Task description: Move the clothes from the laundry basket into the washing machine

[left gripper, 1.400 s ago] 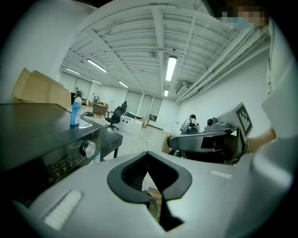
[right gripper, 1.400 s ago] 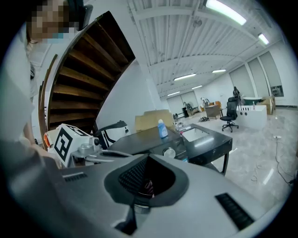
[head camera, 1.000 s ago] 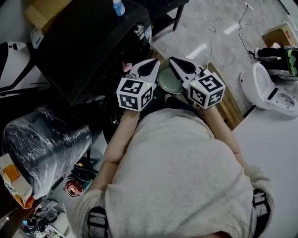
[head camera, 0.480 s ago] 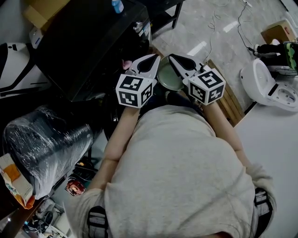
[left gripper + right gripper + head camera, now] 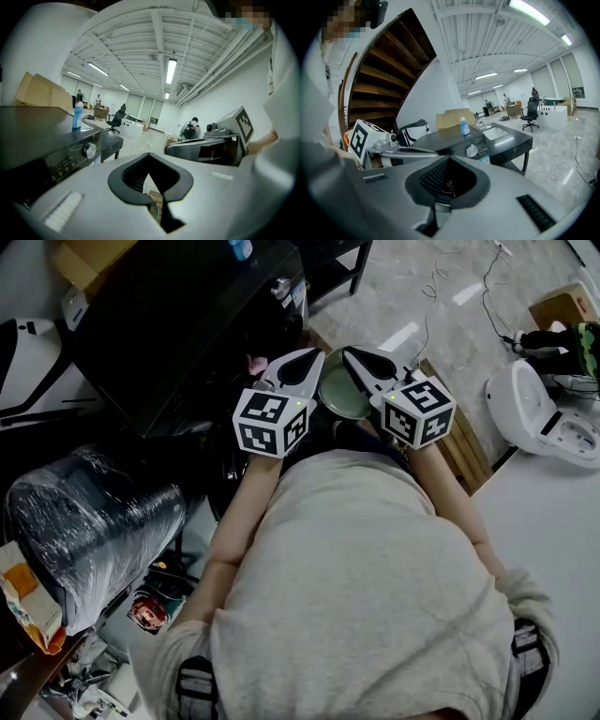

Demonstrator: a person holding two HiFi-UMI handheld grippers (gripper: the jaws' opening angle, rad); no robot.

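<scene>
Jaws pressed together, empty: left gripper (image 5: 309, 357), right gripper (image 5: 354, 356) side by side. Black washing machine (image 5: 169, 324) ahead-left (blue bottle (image 5: 241, 247) on top). Round greenish basin (image 5: 339, 395) below tips; wrapped bundle (image 5: 84, 521) far left.

Min. shift only — blue bottle (image 5: 242, 247) slightly nearer top edge of head view vs. before.

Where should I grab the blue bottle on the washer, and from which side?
Grip the bottle across its body, below the white cap, coming level from the washer's front. It stands upright on top, with cardboard behind it. The left gripper and right gripper are shut; open one first.
</scene>
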